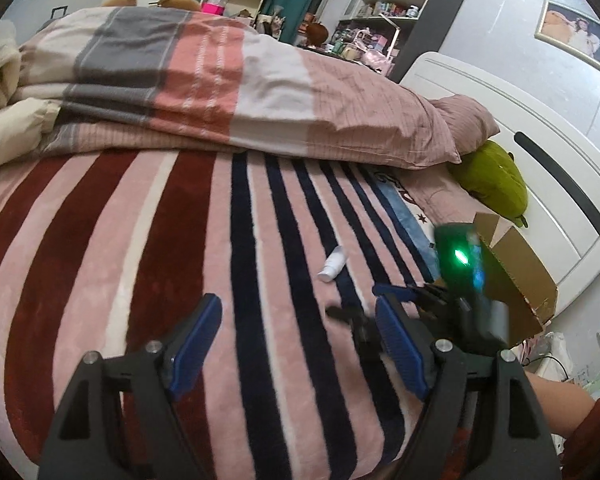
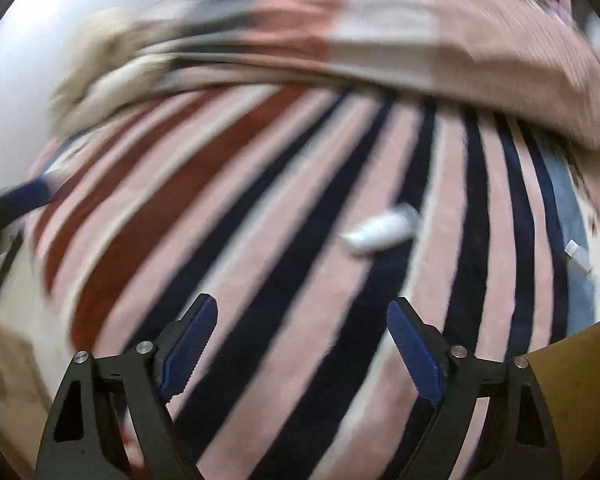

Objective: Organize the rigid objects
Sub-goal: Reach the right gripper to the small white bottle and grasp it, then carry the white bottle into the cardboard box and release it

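A small white tube (image 1: 332, 264) lies on the striped blanket (image 1: 148, 264) in the left wrist view, ahead and a little right of my left gripper (image 1: 300, 312), which is open and empty. The same tube (image 2: 382, 230) shows blurred in the right wrist view, ahead of my right gripper (image 2: 302, 312), which is open and empty. An open cardboard box (image 1: 516, 272) stands on the bed at the right. The right gripper's body with a green light (image 1: 460, 258) shows in front of the box.
A folded duvet (image 1: 220, 88) and pink pillow (image 1: 464, 120) lie across the bed's far side. A green plush toy (image 1: 496, 180) rests by the white headboard (image 1: 548, 168). The box's brown wall (image 2: 580, 380) fills the right wrist view's lower right. Shelves (image 1: 396, 4) stand behind.
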The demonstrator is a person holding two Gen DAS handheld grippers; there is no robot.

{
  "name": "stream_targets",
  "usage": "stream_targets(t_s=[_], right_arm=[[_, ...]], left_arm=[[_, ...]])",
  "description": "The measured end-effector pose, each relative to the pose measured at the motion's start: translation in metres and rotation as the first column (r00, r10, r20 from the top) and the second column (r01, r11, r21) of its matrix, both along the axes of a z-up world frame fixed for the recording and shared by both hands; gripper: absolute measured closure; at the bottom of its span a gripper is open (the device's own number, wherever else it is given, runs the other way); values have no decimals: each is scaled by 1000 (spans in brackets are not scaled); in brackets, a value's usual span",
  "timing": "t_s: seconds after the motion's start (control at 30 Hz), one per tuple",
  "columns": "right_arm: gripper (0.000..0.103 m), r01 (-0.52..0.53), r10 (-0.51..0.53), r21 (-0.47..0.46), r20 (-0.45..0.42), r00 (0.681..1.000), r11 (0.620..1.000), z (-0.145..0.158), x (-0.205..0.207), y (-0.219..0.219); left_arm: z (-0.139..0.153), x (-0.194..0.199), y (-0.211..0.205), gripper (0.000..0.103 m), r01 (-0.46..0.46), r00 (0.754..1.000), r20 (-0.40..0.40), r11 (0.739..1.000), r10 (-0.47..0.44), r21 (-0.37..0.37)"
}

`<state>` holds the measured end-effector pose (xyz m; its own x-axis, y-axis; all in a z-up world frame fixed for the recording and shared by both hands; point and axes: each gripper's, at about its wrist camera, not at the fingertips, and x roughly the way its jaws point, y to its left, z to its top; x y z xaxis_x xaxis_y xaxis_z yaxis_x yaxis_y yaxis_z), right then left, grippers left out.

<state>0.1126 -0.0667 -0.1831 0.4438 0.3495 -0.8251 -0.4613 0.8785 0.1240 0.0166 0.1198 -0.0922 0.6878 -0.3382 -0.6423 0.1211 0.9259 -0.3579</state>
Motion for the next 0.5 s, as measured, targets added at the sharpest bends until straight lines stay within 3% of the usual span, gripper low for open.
stream_targets(t_s=[0.17, 0.27, 0.37, 0.5], right_arm=[[20, 190, -180, 138, -86, 980, 972, -27, 51, -19], [42, 255, -239, 146, -120, 964, 956, -34, 66, -18], [79, 270, -265, 70, -69, 962, 960, -33, 69, -11], [82, 209, -208, 58, -28, 978, 976, -29, 52, -10]], left_arm=[[0, -4, 6, 27, -16, 1000, -1, 1000, 16, 2], [1, -4, 8, 27, -20, 1000, -1, 1000, 20, 4], [2, -5, 7, 27, -19, 1000, 0, 1000, 19, 5], [4, -2, 5, 27, -8, 1000, -2, 1000, 8, -1]])
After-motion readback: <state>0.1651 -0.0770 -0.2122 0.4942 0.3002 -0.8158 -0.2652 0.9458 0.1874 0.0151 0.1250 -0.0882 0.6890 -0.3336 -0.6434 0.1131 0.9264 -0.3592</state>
